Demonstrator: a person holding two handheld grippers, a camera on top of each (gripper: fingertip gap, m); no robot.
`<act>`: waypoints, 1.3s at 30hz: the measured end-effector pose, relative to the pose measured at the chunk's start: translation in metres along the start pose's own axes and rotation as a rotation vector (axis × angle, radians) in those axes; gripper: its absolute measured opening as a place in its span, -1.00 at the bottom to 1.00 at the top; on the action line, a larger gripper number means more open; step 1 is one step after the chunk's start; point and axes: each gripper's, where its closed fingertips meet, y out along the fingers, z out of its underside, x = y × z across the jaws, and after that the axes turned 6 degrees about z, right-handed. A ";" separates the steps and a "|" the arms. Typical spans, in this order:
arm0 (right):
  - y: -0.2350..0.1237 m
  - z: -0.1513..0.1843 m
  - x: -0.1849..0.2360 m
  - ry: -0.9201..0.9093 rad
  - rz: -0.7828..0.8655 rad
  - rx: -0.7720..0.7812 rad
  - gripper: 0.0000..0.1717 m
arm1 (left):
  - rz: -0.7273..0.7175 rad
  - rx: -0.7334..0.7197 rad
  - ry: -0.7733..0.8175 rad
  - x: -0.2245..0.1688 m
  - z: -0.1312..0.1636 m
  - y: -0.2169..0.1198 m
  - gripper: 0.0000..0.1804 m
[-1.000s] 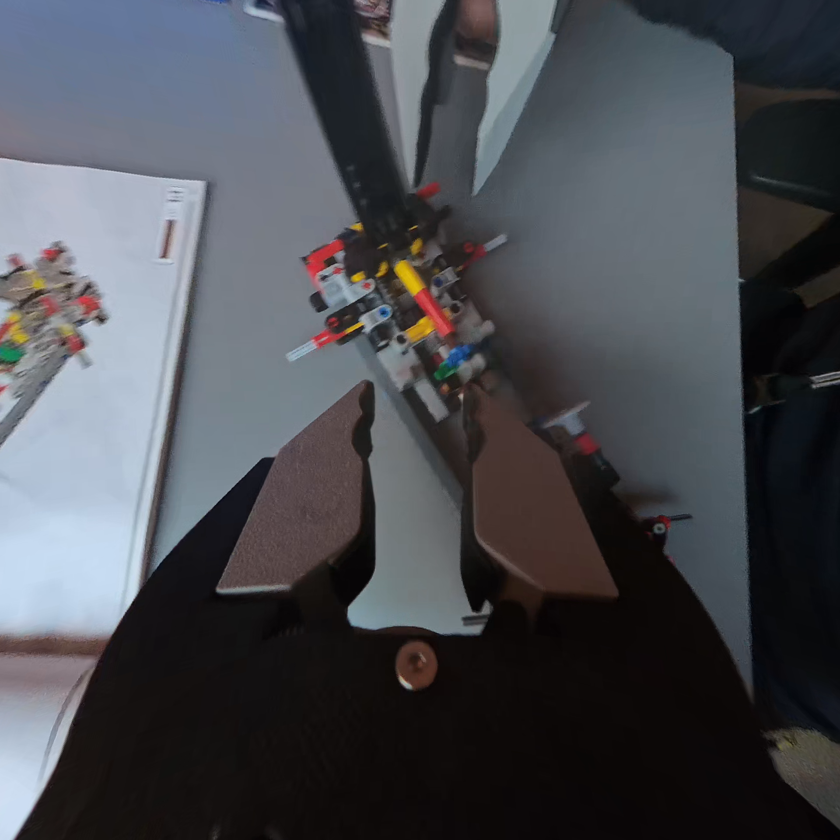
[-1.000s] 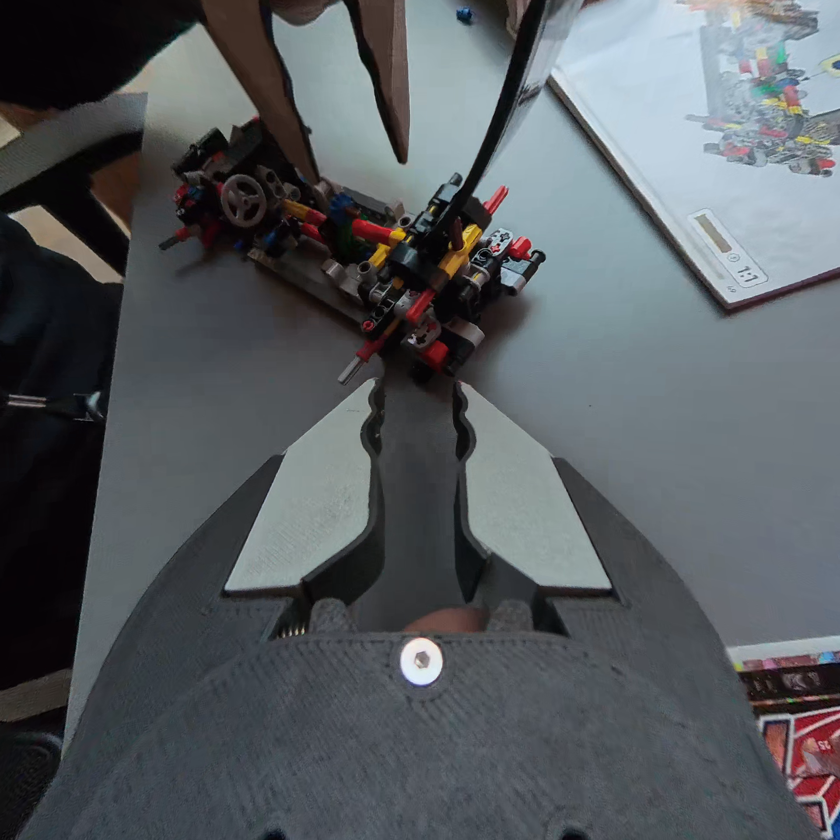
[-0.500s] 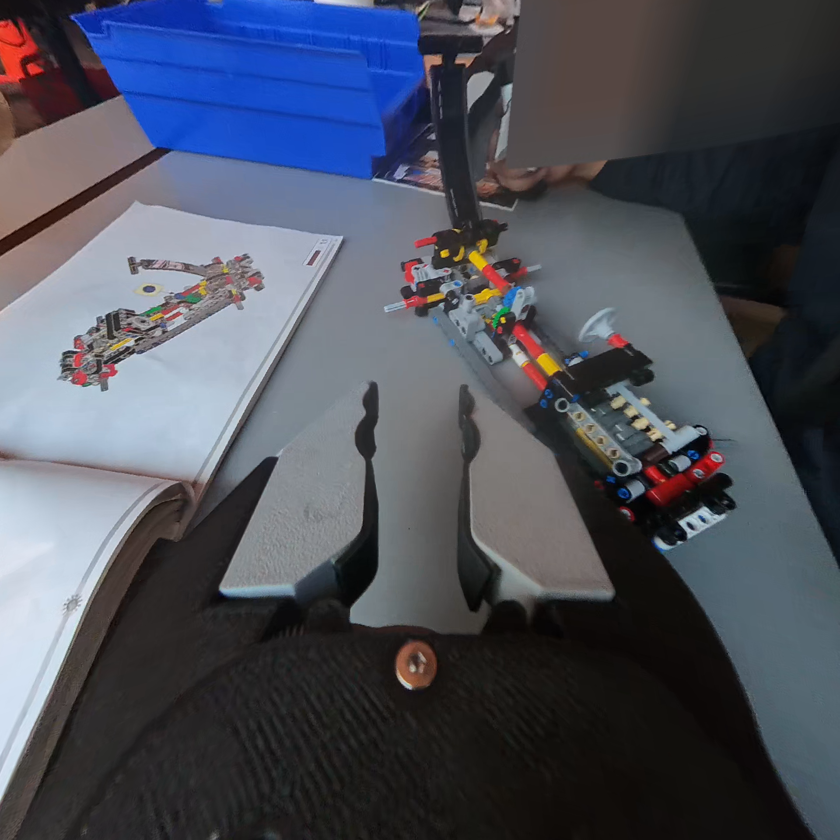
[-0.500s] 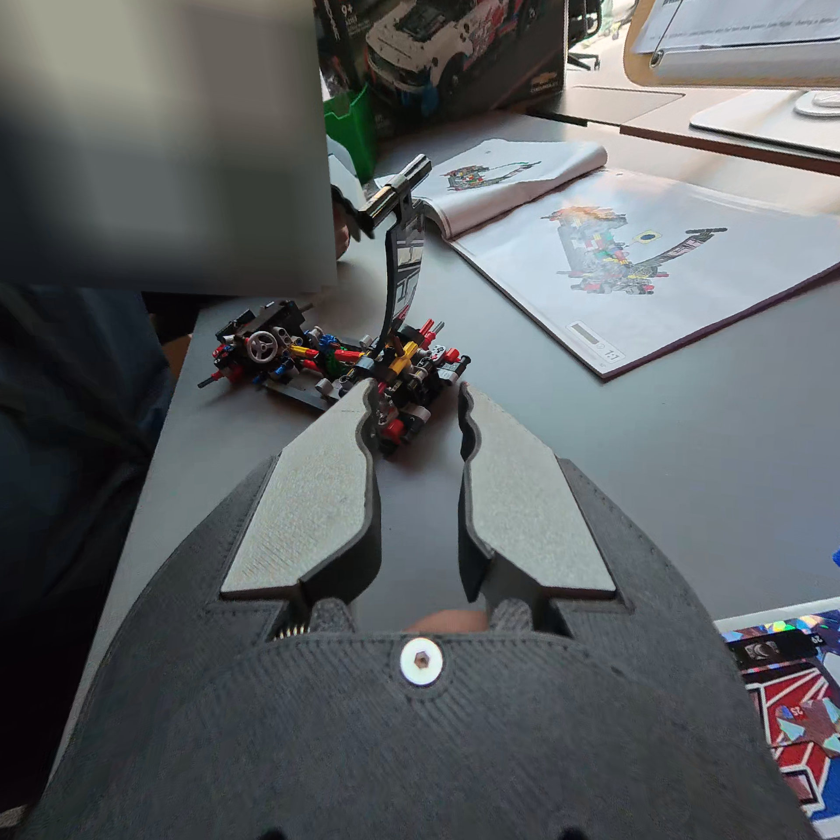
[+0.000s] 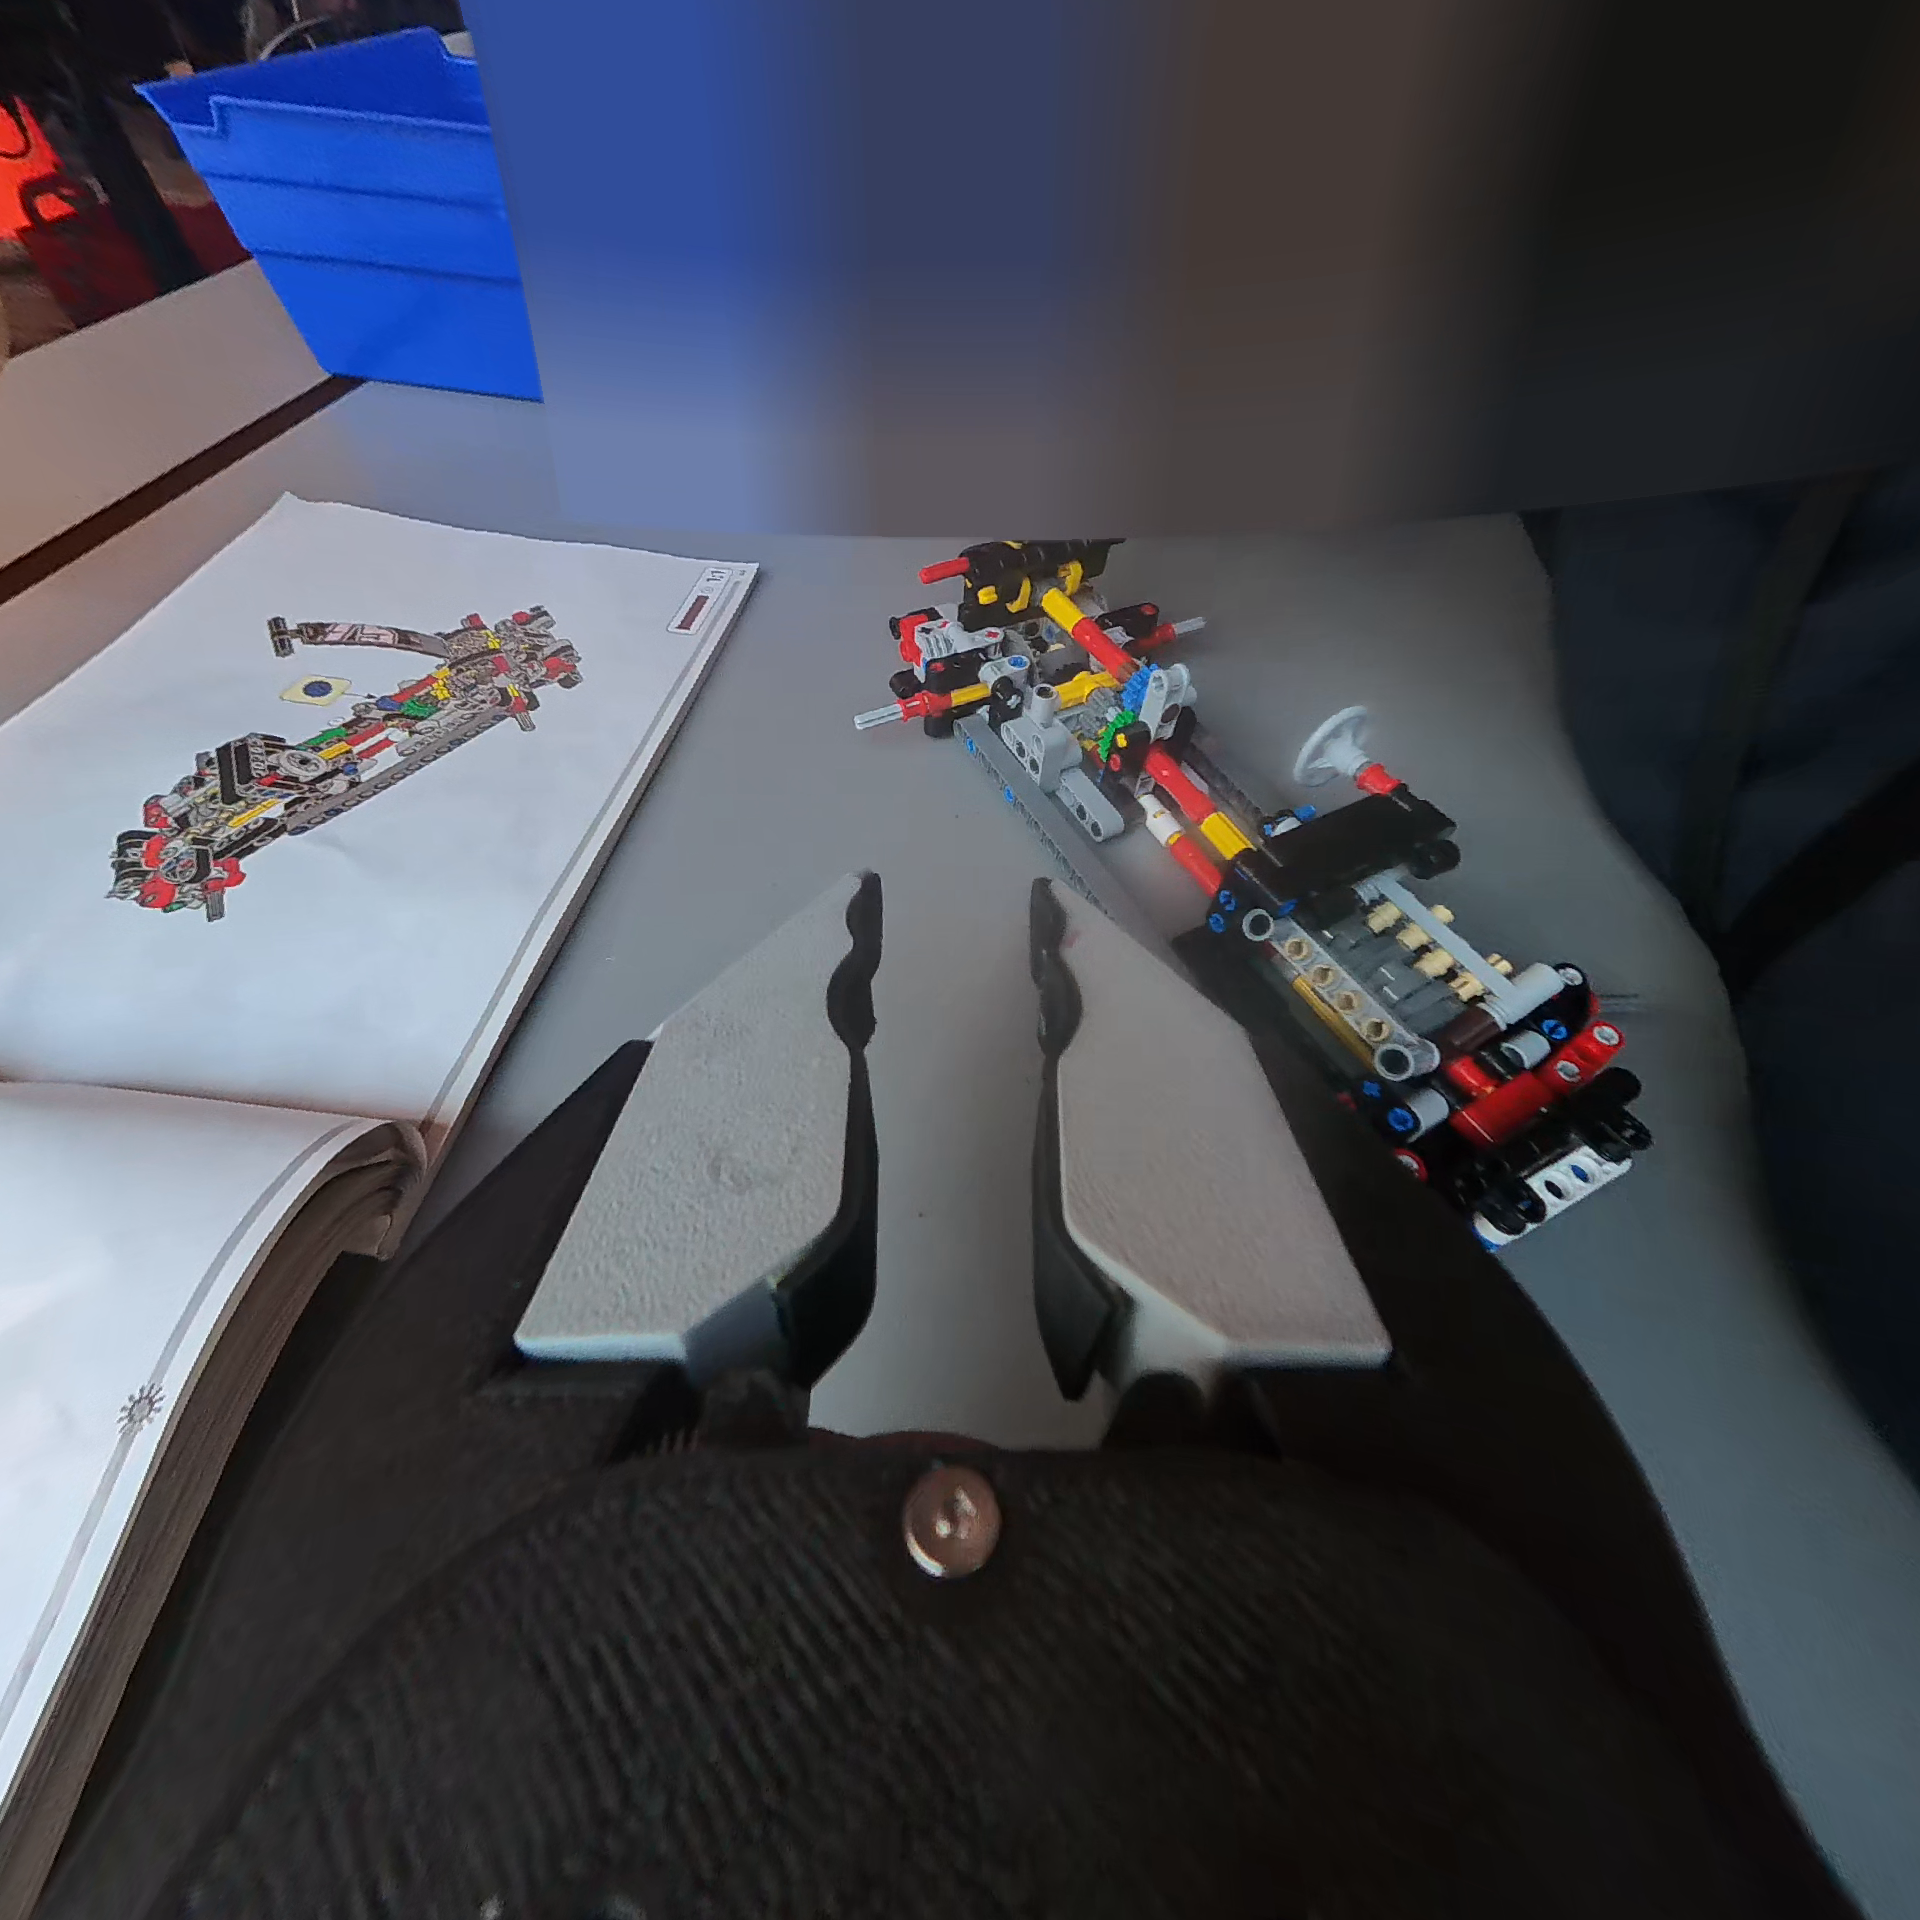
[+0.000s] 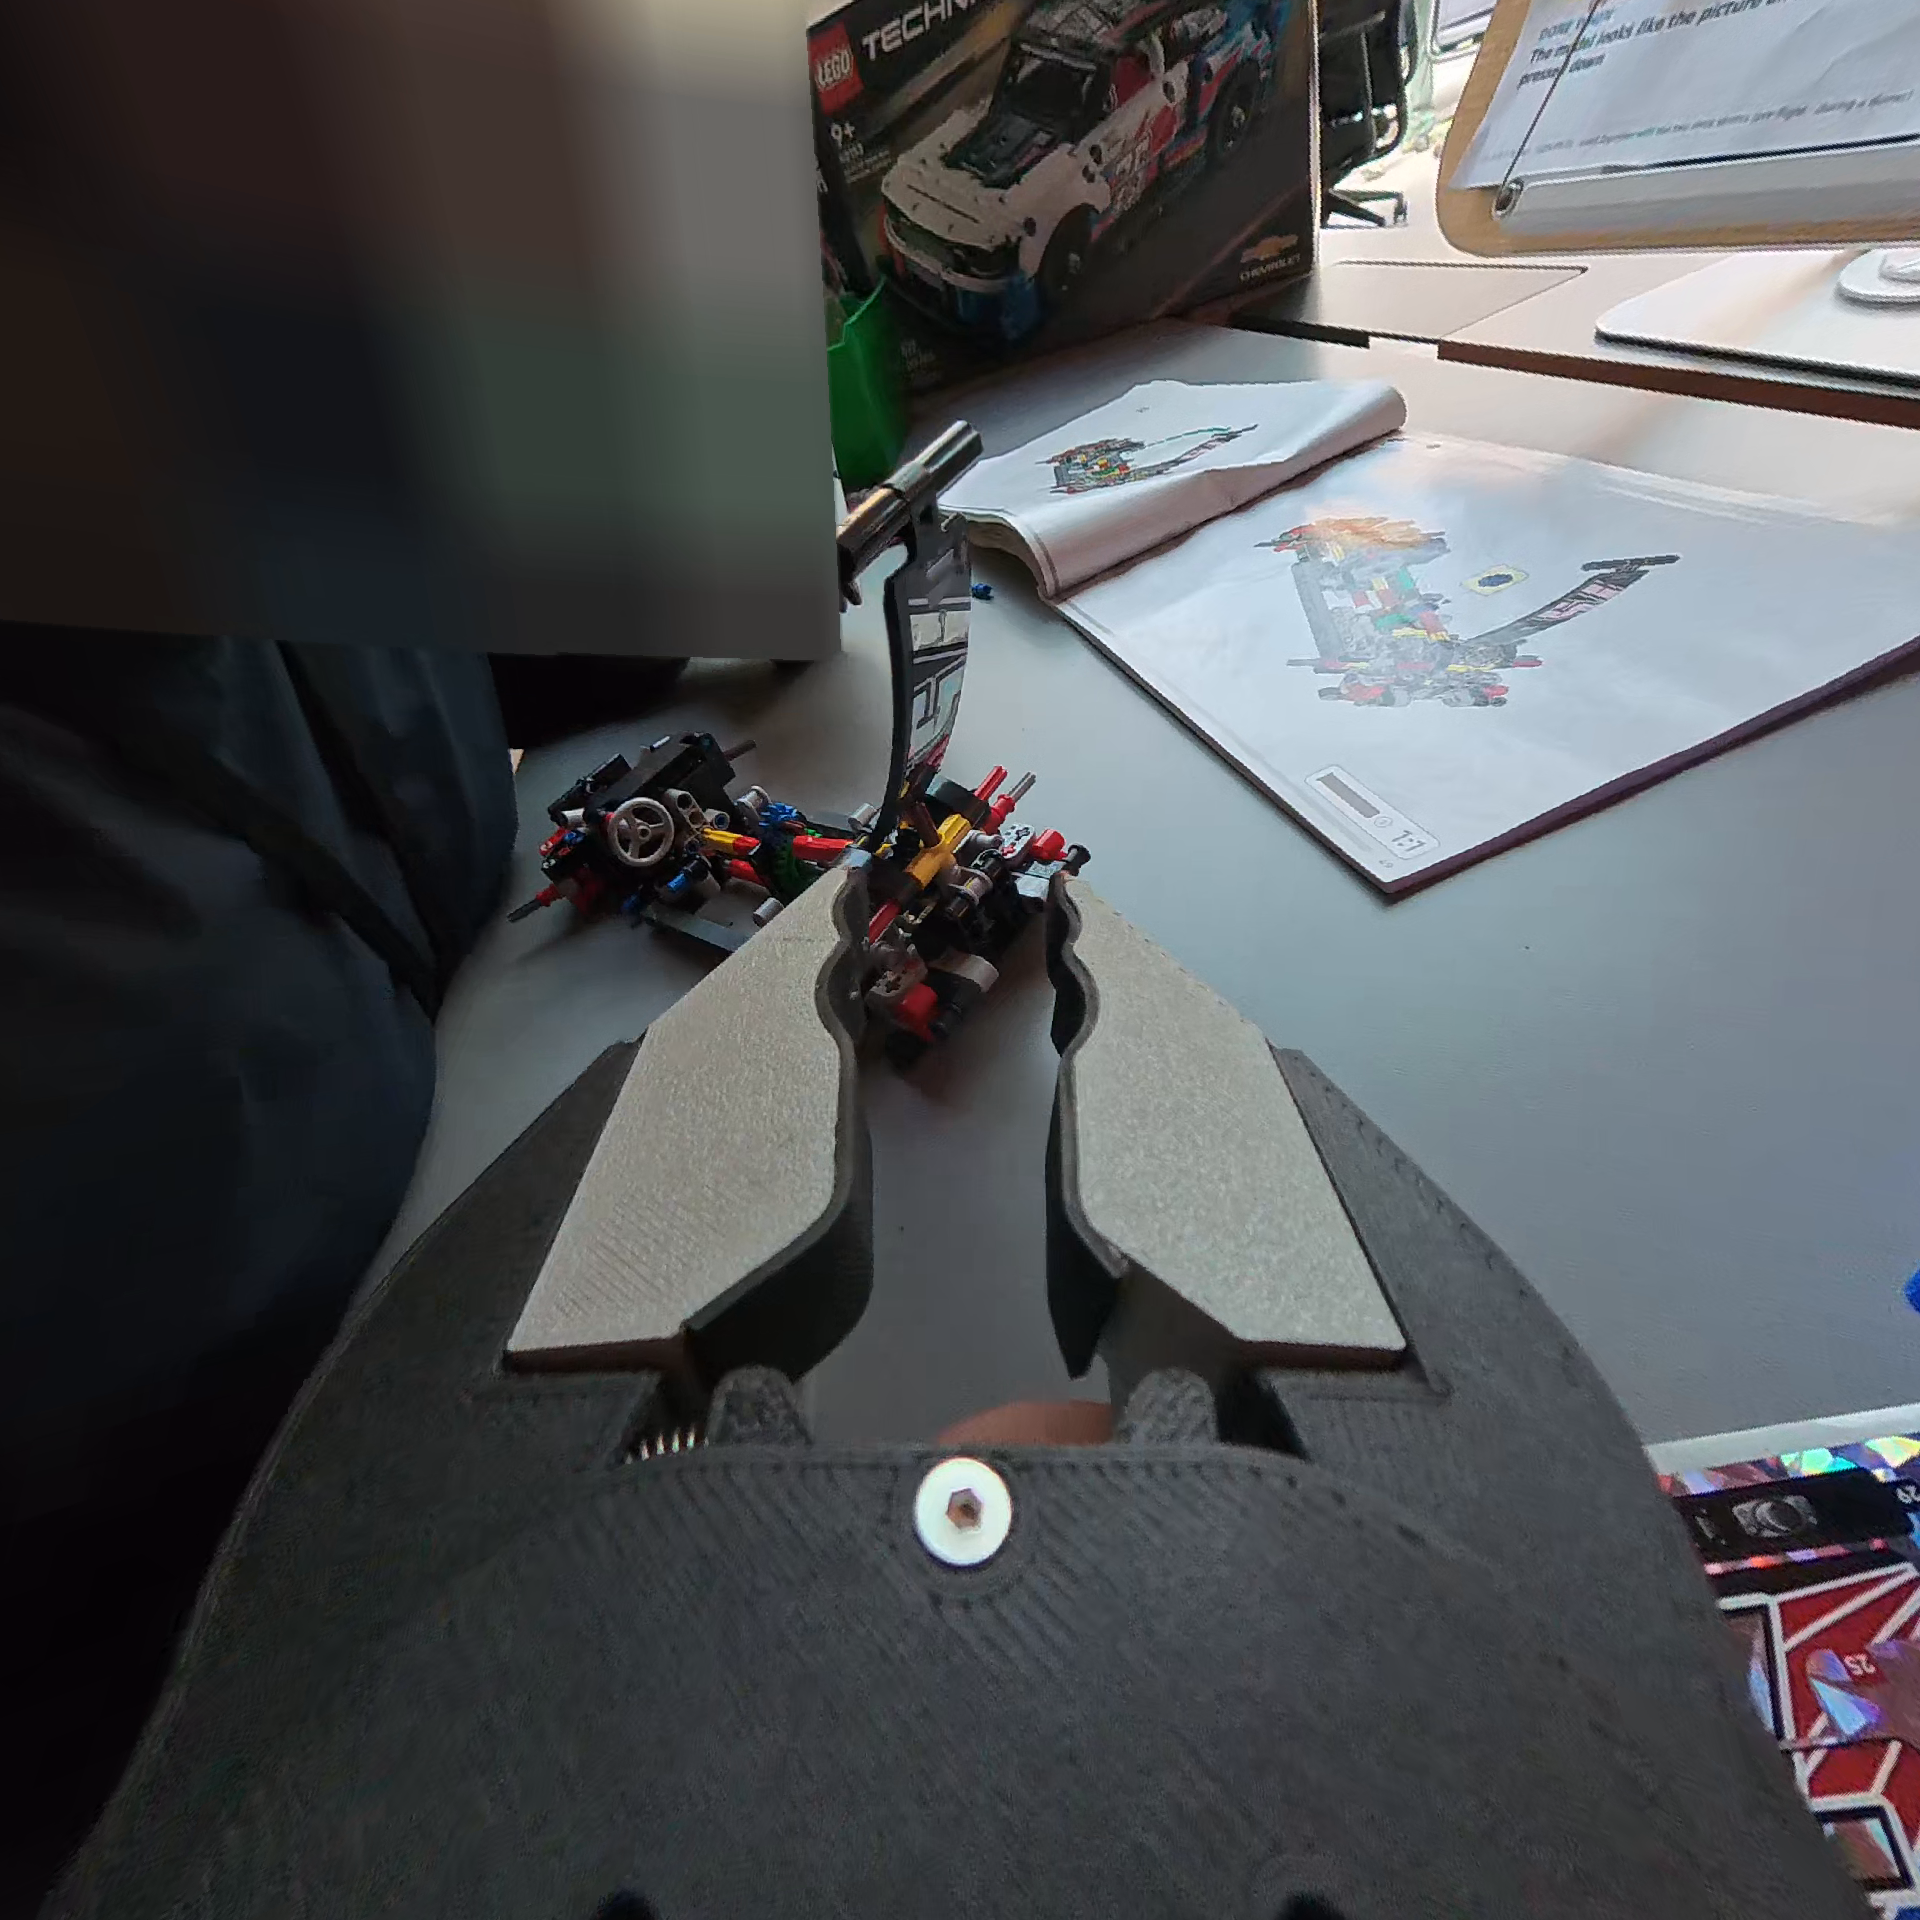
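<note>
Both grippers hover above the grey worktop (image 5: 790,831) with fingers spread and pinching nothing: the left gripper (image 5: 951,894) has the brick-built chassis (image 5: 1226,862) just beside it at 2 o'clock, the right gripper (image 6: 951,904) frames that chassis's near end (image 6: 935,935) untouched, and an open instruction booklet (image 6: 1455,665) lies at its 2 o'clock.

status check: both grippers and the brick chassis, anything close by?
Left gripper open, empty, above bare table beside the brick chassis. Right gripper open, nothing held, chassis end seen between its tips. Open instruction booklet lies alongside.
</note>
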 end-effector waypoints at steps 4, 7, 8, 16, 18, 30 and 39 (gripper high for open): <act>-0.001 -0.001 0.001 -0.005 0.000 -0.009 -0.64 | 0.002 -0.004 -0.006 0.000 0.000 0.000 -0.72; -0.001 0.000 0.002 -0.013 0.000 -0.010 -0.64 | 0.000 0.001 -0.006 0.001 0.000 0.000 -0.72; -0.001 0.000 0.003 -0.017 -0.001 -0.005 -0.65 | -0.002 0.005 -0.005 0.001 0.001 0.000 -0.72; 0.001 0.002 0.003 -0.022 0.002 0.009 -0.64 | -0.001 0.002 -0.012 0.001 0.001 0.000 -0.73; 0.001 0.002 0.003 -0.021 0.001 0.008 -0.64 | 0.000 0.001 -0.017 0.002 0.000 0.000 -0.73; 0.002 0.004 0.004 -0.036 0.005 0.020 -0.65 | -0.003 0.001 -0.023 0.003 0.001 0.000 -0.73; 0.001 0.003 0.006 -0.031 -0.004 0.016 -0.65 | -0.005 -0.004 -0.029 0.004 0.000 0.000 -0.73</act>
